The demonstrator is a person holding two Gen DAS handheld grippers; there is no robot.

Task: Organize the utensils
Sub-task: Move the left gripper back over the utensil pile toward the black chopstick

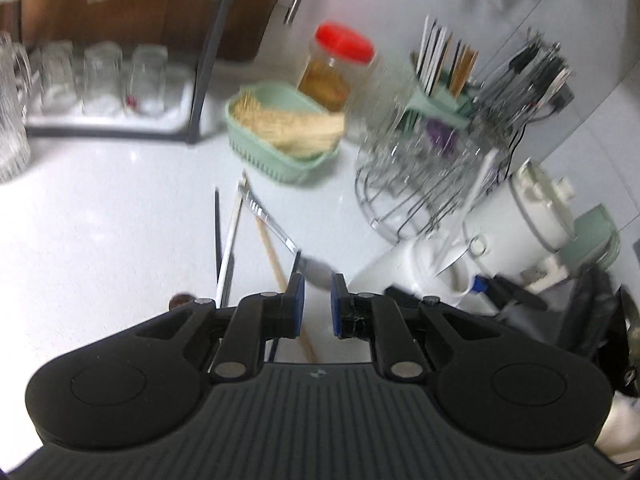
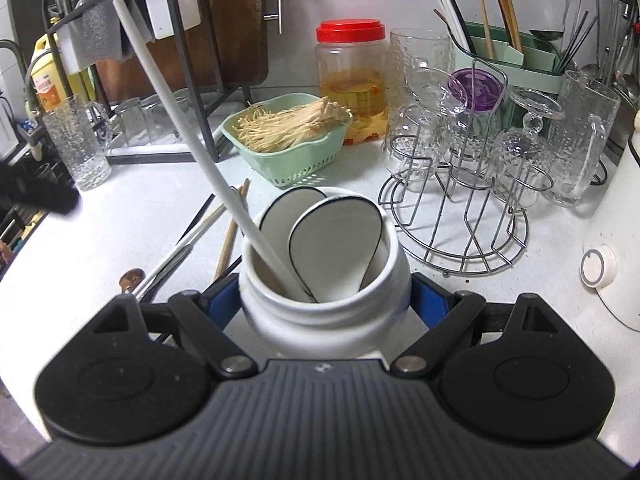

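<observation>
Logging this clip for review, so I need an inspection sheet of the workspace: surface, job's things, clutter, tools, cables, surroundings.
Surface: white counter, bare in front, crowded at the back.
Job's things: white jar holding two spoons and a long white stick; loose chopsticks lying beside it.
Clutter: green basket of enoki mushrooms, red-lidded jar, wire rack of glasses, green utensil holder.
Tools: right tool shut on the white jar; left tool narrowly open, empty, above the chopsticks.
Cables: nothing seen.
Surroundings: dark dish rack, oil bottle, white appliance.
</observation>
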